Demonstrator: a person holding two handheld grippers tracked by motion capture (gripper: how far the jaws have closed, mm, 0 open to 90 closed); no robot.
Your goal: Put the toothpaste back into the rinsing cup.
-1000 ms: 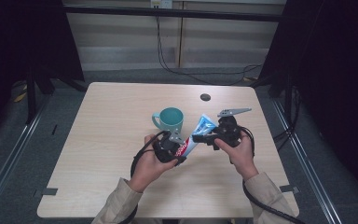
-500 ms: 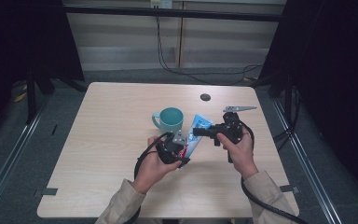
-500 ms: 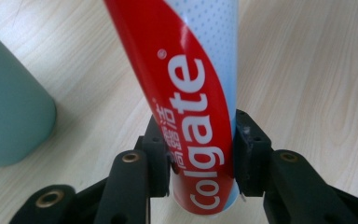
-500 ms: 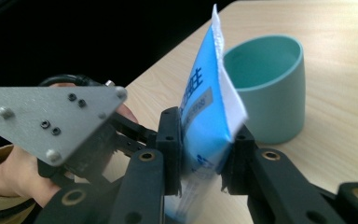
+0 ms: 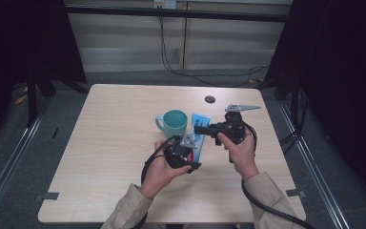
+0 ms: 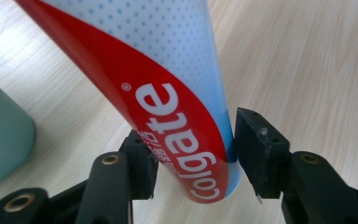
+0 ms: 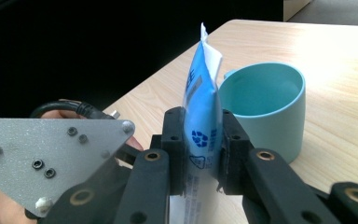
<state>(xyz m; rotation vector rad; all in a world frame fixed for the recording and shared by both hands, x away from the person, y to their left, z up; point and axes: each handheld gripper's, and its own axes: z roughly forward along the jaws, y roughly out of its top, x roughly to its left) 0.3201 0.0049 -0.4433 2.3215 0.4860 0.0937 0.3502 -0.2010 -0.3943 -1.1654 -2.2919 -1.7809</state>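
Both tools grip the blue, red and white plastic toothpaste tube (image 5: 198, 131): left tool (image 6: 191, 156) near its cap end, right tool (image 7: 199, 149) at its crimp. The lift looks done; placing it in the teal ceramic mug (image 5: 174, 122) likely remains.

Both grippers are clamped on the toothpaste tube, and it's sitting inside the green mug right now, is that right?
Not quite. The toothpaste tube is outside the mug, held beside it, as the right gripper view shows: the mug's inside holds no tube. The rest stands: the left gripper and the right gripper are both clamped on the tube.
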